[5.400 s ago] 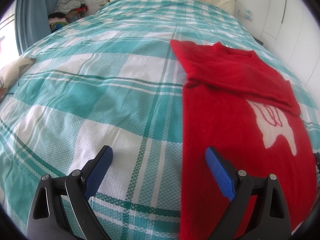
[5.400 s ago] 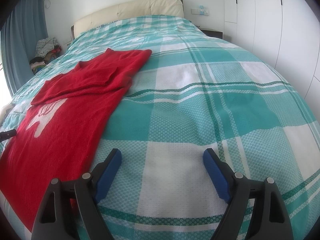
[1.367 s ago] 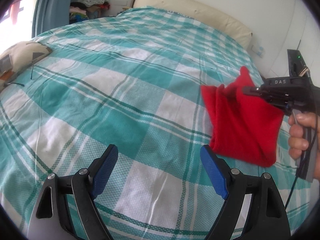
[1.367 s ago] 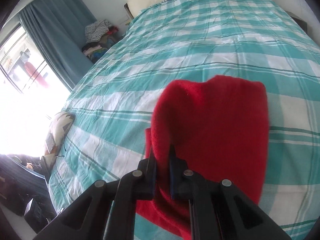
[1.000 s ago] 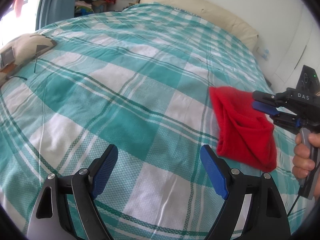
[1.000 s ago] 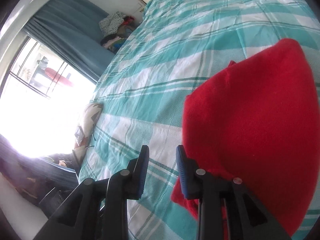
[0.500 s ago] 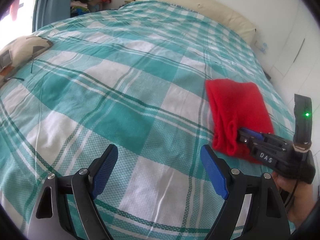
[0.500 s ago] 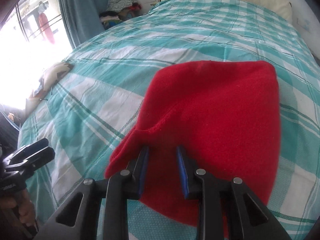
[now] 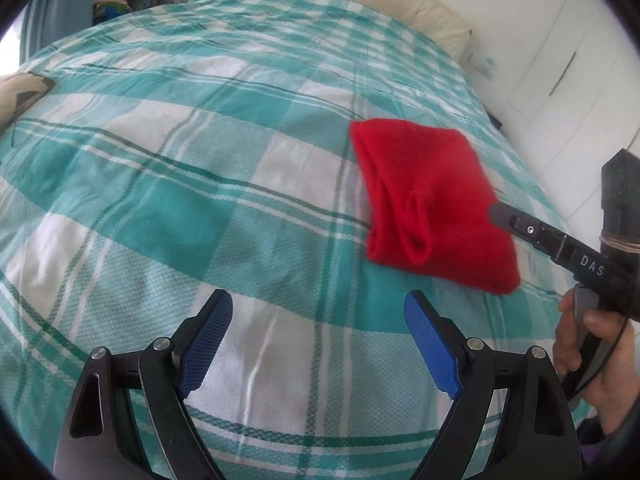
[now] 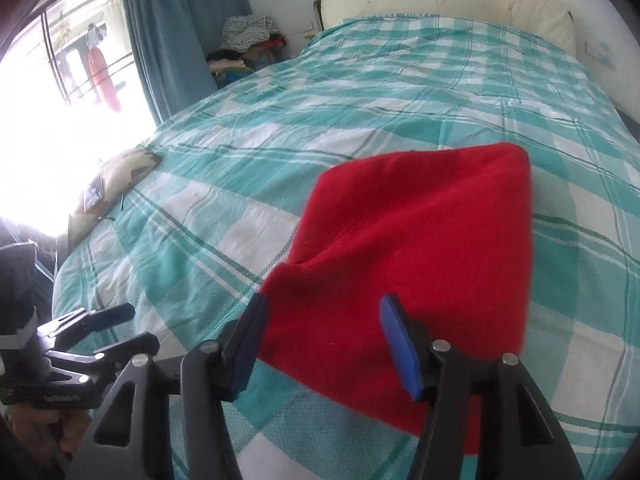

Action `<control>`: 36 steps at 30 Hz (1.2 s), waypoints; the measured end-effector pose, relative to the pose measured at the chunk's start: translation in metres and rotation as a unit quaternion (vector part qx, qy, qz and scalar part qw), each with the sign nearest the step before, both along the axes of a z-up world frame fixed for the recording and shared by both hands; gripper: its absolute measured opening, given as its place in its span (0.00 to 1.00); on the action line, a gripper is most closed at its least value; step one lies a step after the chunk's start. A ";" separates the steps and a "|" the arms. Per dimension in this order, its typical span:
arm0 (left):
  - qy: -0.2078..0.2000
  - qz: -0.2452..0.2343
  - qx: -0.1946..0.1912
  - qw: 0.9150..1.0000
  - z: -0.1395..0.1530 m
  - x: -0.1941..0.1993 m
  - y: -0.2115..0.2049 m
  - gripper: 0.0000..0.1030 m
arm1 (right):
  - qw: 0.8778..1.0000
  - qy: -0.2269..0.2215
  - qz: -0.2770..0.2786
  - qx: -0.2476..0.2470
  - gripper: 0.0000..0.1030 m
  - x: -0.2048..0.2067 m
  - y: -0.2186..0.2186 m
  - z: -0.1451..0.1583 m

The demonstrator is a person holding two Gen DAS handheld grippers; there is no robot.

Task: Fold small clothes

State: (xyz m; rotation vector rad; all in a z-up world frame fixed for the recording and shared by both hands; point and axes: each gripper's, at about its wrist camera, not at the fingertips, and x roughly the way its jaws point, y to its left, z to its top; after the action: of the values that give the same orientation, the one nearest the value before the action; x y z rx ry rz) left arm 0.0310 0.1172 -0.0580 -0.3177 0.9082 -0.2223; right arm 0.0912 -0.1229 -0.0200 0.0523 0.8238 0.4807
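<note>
While my right gripper (image 10: 324, 332), marked "DAS", gapes over the folded red sweater (image 10: 420, 248), my left gripper (image 9: 318, 340) gapes empty.

Daylight enters through the window (image 10: 60, 92), overexposed to white. Illumination is bright and even, shadows soft. Fisheye distortion curves edges; corners vignette black; slight motion blur.
</note>
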 end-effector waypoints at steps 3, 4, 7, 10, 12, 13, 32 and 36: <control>0.008 -0.039 -0.052 0.998 0.012 0.026 -0.014 0.92 | 1.000 0.002 -0.031 0.003 0.62 0.004 -0.040 0.004; 0.013 -0.050 -0.061 0.997 0.014 0.038 -0.021 0.95 | 0.999 0.005 -0.042 0.002 0.62 0.009 -0.052 0.003; 0.039 -0.073 -0.049 0.995 0.010 0.083 -0.041 0.95 | 0.996 0.027 -0.076 0.034 0.63 0.029 -0.085 -0.004; 0.066 -0.082 -0.016 0.994 -0.003 0.118 -0.058 0.95 | 0.988 0.075 -0.092 0.102 0.63 0.053 -0.108 -0.020; 0.072 -0.081 -0.006 0.994 -0.008 0.134 -0.063 0.95 | 0.980 0.100 -0.093 0.142 0.63 0.068 -0.114 -0.031; 0.074 -0.083 -0.007 0.994 -0.010 0.141 -0.065 0.95 | 0.977 0.111 -0.088 0.157 0.63 0.075 -0.114 -0.036; -0.002 -0.085 0.020 0.996 0.034 0.134 -0.085 0.18 | 0.994 -0.051 -0.034 -0.095 0.30 0.064 -0.008 0.008; -0.059 -0.088 0.023 0.994 0.083 0.123 -0.081 0.18 | 0.990 -0.110 -0.036 -0.076 0.30 0.051 -0.015 0.048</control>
State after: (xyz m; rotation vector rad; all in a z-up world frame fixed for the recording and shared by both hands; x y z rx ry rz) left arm 0.1537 0.0365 0.0248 -0.1808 0.8238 -0.3779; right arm 0.1418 -0.1378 0.0276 -0.1089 0.6368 0.3469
